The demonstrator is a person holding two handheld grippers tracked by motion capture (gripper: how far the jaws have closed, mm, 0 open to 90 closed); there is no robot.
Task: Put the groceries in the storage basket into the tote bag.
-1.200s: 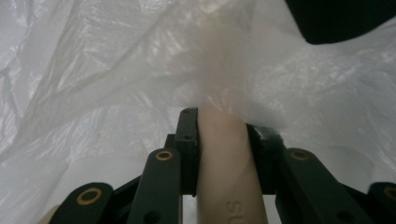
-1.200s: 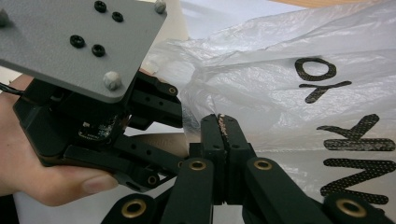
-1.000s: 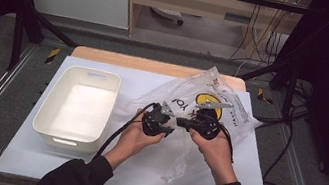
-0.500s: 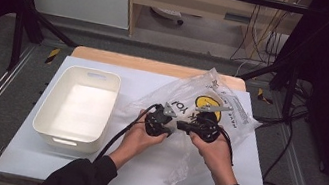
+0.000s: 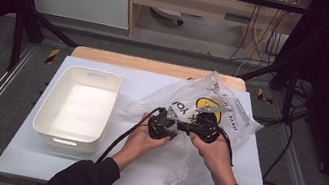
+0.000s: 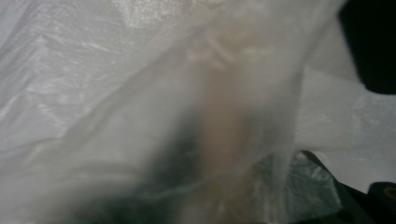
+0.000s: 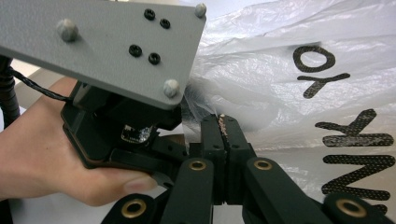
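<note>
Fingers of the left gripper [image 5: 163,124] are hidden behind plastic, so their state cannot be told. To its left a white bin [image 5: 78,106] sits on the counter [image 5: 138,179]. Rightward, the right gripper [image 7: 223,135] has fingers pressed together at the edge of the bag [image 5: 211,105], mid-counter.

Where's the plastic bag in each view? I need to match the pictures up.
High view: the plastic bag lies crumpled right of centre, beyond both hands.
Left gripper view: translucent film across the frame, blurred, close to the lens.
Right gripper view: right half, behind the shut fingers.
Shared landmark: the black lettering, also in the high view.
</note>
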